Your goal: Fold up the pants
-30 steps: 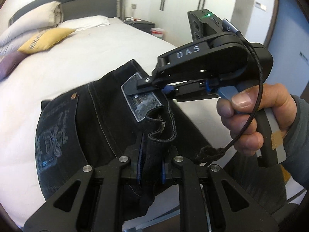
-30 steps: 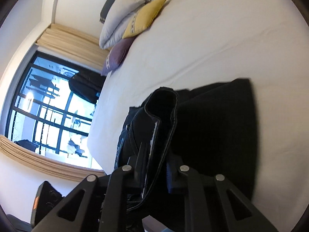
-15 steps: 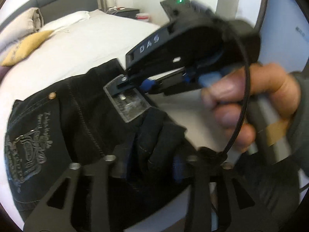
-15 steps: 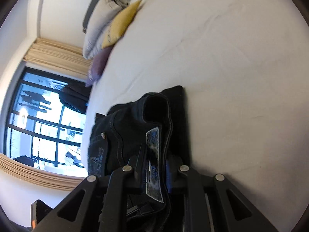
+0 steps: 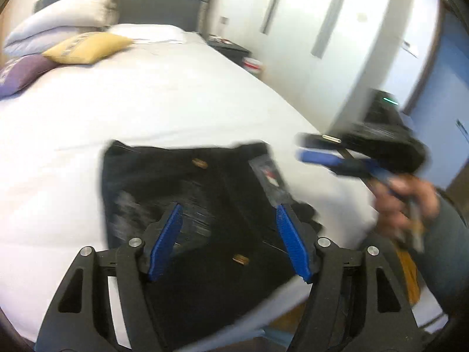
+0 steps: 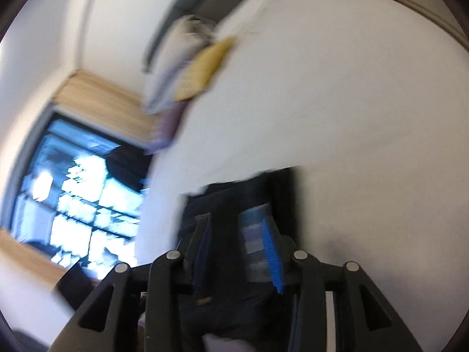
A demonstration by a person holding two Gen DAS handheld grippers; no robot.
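The black pants (image 5: 205, 182) lie folded flat on the white bed (image 5: 176, 102), close to its near edge, with brass rivets and a grey waist patch (image 5: 271, 180) showing. My left gripper (image 5: 228, 206) hovers just above them, its jaws opening, with nothing pressed between the blue pads (image 5: 167, 240). Off to the right a hand (image 5: 404, 205) holds my right gripper (image 5: 304, 148), blurred and off the cloth. In the right wrist view the right gripper (image 6: 236, 220) has its jaws opening over the pants (image 6: 281, 187), and the pads do not press on the cloth.
Yellow (image 5: 88, 48), purple (image 5: 20, 70) and white pillows (image 5: 64, 14) sit at the grey headboard. A nightstand (image 5: 231, 50) and white wardrobe doors (image 5: 322, 29) stand on the right. A large window (image 6: 76, 193) is beyond the bed's far side.
Both grippers held a raised fold of the waistband; now both have let go and drawn back. The pants lie flat on the bed. The right gripper has swung away to the right.
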